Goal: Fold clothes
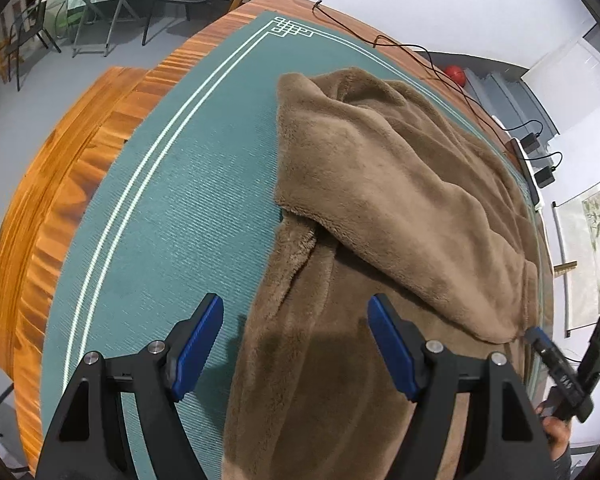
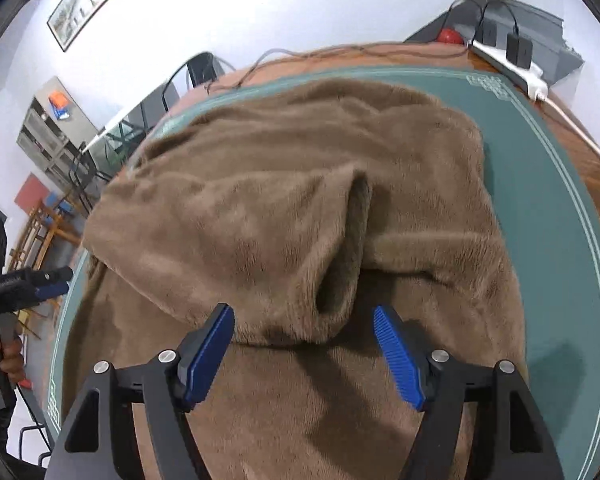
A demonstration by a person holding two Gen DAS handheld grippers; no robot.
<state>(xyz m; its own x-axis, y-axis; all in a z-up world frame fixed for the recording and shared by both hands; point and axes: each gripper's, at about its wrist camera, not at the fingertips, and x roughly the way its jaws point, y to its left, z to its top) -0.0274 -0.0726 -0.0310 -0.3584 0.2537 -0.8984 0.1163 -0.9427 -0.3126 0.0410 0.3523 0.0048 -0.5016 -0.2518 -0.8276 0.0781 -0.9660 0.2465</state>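
Note:
A brown fleece garment (image 1: 380,184) lies spread on the green mat (image 1: 172,184), one part folded over the rest. My left gripper (image 1: 296,312) hovers open above the garment's left edge, one pad over the mat and one over the fleece, nothing between the pads. In the right wrist view the same garment (image 2: 284,208) fills the middle, with a folded flap and a sleeve-like opening (image 2: 340,264). My right gripper (image 2: 304,322) stands open just in front of that flap's edge, pads apart from the cloth. The right gripper (image 1: 548,344) also shows at the left wrist view's right edge.
The mat covers a wooden table (image 1: 60,184). A power strip with plugs and cables (image 2: 512,60) lies at the table's far corner. Chairs and a folding table (image 1: 112,4) stand on the floor beyond. A person's hand (image 2: 8,356) holds the left gripper.

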